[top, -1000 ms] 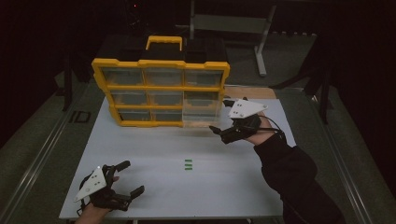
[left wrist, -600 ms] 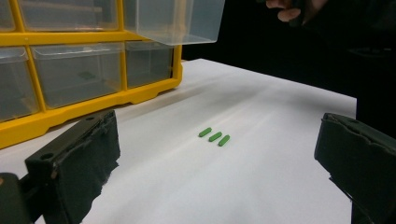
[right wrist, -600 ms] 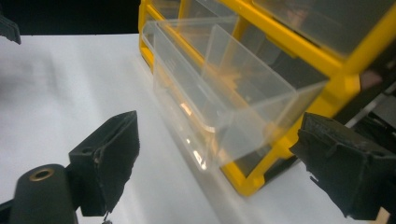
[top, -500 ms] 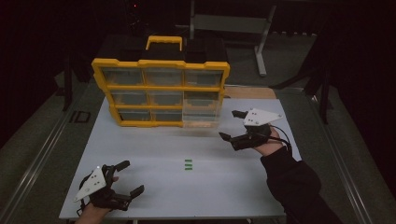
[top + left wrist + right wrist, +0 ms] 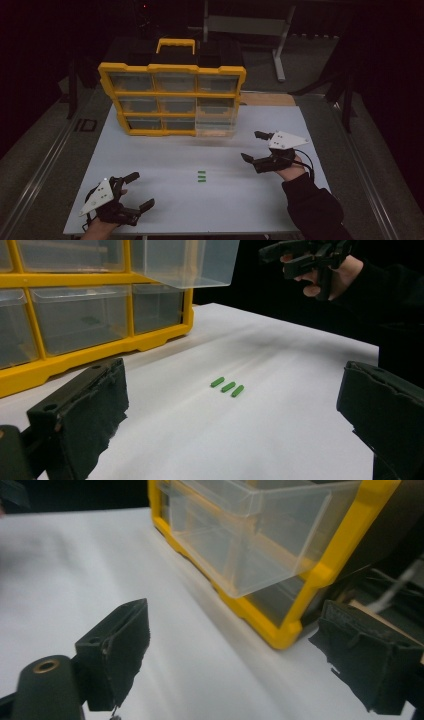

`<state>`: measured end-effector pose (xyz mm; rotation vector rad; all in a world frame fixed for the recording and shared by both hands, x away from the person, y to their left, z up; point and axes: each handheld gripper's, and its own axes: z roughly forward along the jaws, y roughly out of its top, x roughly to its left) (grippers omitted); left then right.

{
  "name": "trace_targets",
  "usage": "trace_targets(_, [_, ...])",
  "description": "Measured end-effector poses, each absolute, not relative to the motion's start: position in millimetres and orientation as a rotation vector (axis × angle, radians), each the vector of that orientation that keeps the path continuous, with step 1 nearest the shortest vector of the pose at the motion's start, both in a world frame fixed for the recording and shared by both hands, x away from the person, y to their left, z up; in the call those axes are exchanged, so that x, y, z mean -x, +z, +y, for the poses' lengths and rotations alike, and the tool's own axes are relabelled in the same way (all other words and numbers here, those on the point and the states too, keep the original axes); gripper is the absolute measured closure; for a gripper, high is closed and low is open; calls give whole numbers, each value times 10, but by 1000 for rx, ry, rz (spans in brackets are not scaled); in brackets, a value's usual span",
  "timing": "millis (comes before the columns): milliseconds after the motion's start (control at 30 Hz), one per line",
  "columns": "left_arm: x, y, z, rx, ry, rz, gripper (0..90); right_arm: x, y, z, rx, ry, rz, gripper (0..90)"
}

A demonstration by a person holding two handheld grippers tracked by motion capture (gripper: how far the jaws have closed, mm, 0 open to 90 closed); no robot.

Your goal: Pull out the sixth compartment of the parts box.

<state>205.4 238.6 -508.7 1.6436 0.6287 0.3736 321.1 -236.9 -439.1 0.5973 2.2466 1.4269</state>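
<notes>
High view sat above the near edge of the bench [image 5: 165, 165], facing forward and down, well back, taking in the whole top. Left claw view rode low near the surface, looking across at the green pieces [image 5: 228, 386]; right claw view sat close against the yellow organizer [image 5: 310, 585]. All three shared the organizer and its pulled-out clear drawer [image 5: 216, 122].

Yellow-framed organizer [image 5: 172, 94] with clear drawers [image 5: 216, 121]; three green pieces [image 5: 201, 176] on a white surface [image 5: 165, 165]; black claws [image 5: 254, 146], grey plates.
</notes>
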Motion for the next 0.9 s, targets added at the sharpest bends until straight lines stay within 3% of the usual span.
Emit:
trace_targets(467, [-2052,-5085,2387,-1645,388,629,0,-2951,-4641,-2594,-663,1505,2168,172])
trace_targets(900, [-2051,-5080,2391,-1641,398,630,0,-2747,-4799,-2703,-739,1559,2117,141])
